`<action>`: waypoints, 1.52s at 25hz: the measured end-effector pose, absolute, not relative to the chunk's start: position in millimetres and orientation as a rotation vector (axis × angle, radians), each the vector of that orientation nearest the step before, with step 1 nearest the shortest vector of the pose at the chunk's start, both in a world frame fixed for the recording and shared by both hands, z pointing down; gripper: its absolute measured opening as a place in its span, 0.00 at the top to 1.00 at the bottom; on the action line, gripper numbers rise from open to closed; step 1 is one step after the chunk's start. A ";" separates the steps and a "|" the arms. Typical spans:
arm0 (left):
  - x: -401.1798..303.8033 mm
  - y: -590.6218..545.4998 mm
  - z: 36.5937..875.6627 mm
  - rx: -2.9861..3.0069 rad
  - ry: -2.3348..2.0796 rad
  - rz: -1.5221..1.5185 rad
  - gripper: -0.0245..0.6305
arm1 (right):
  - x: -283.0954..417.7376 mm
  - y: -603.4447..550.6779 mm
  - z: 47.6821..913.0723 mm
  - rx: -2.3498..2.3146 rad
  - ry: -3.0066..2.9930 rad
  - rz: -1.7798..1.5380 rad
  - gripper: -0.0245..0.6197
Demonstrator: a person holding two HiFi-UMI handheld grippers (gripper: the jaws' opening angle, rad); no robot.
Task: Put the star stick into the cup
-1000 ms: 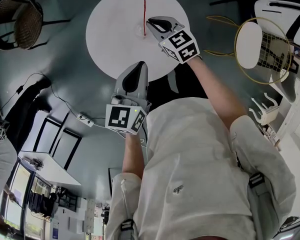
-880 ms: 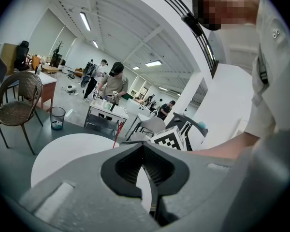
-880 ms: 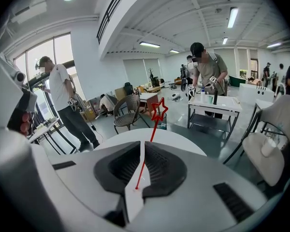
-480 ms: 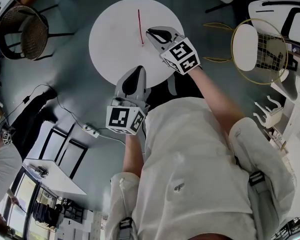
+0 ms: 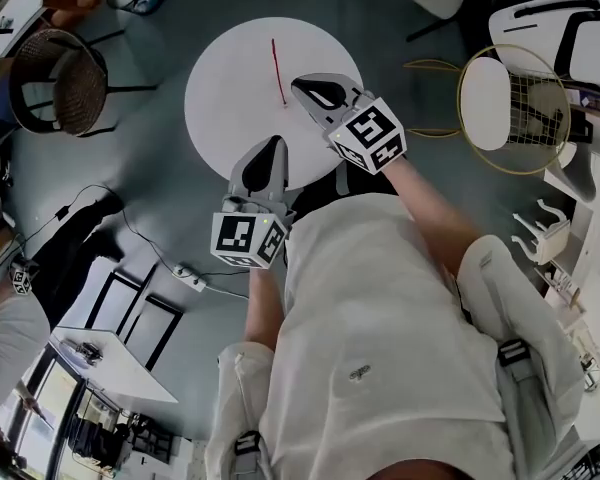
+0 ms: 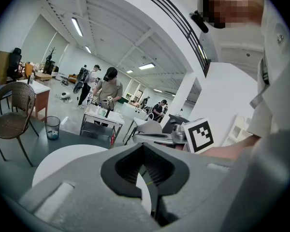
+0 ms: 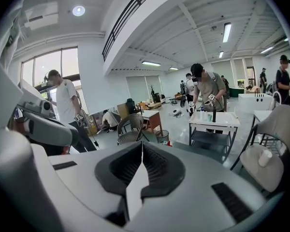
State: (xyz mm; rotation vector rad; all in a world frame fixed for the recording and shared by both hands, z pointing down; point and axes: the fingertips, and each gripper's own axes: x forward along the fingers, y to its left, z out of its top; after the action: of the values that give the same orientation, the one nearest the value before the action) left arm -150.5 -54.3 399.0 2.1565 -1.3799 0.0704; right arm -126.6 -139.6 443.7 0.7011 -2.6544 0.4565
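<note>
Round white desk: red star stick stands upright, cup itself indiscernible, so placement looks done; my left tool and right tool both closed, empty.

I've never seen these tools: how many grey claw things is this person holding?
2. The left gripper is over the white table's near edge; the right gripper is beside the red stick. Neither is hidden.

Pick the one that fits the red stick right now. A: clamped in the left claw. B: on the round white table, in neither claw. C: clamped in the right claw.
B: the red stick shows on the white table, while the right claw and left claw are shut on nothing.
</note>
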 end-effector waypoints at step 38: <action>-158.3 -45.1 373.0 2.218 -1.490 0.037 0.95 | -62.0 -75.4 359.0 0.586 -2.786 0.411 0.95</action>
State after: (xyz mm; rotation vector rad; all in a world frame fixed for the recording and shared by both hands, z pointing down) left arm -158.3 -45.1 373.0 2.2185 -1.4896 0.0369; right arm -62.0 -75.4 359.0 0.5863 -2.7858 0.4106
